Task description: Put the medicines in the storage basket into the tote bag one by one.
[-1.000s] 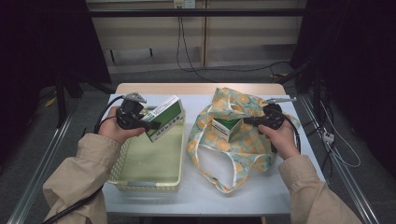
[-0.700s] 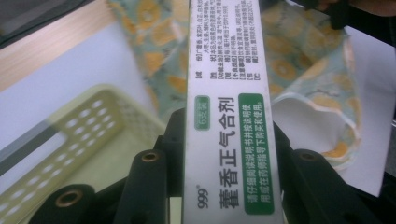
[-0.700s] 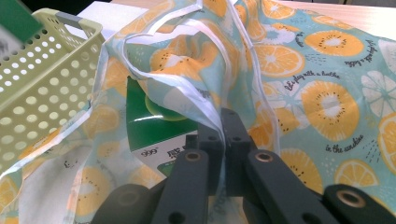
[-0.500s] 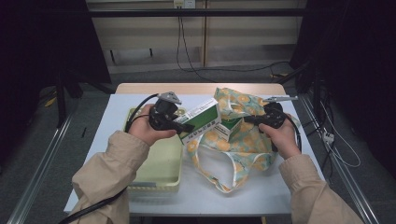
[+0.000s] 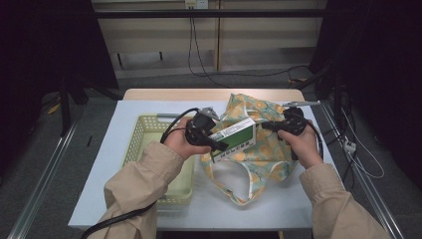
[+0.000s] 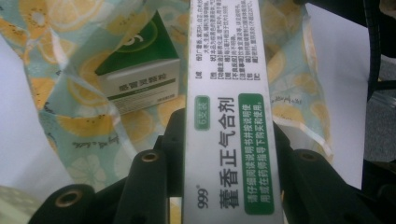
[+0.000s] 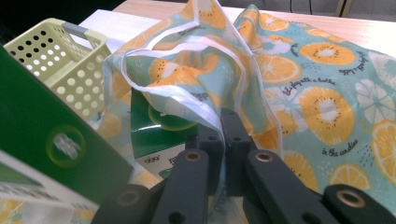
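Observation:
A green and white medicine box [image 5: 235,139] hangs over the mouth of a cloth bag [image 5: 266,152] printed with orange slices. My left gripper [image 5: 217,144] is shut on the box; in the left gripper view its white printed side [image 6: 228,93] runs up between the jaws. A second green and white box [image 6: 138,74] lies inside the bag [image 6: 60,70]. My right gripper [image 5: 267,126] is shut on the bag's white-hemmed rim [image 7: 196,105], holding it up. In the right gripper view the inner box [image 7: 156,128] shows behind the rim and the held box [image 7: 42,140] looms at the left.
A pale yellow perforated basket [image 5: 143,135] stands to the left of the bag on the white table top [image 5: 104,164]; its corner [image 7: 56,60] is in the right gripper view. Cables trail from both grippers. The bag's handles [image 5: 234,186] lie toward the table's front edge.
My left gripper has carried the box rightward, from over the basket to over the bag's mouth. The right gripper has stayed put, still holding the bag's rim.

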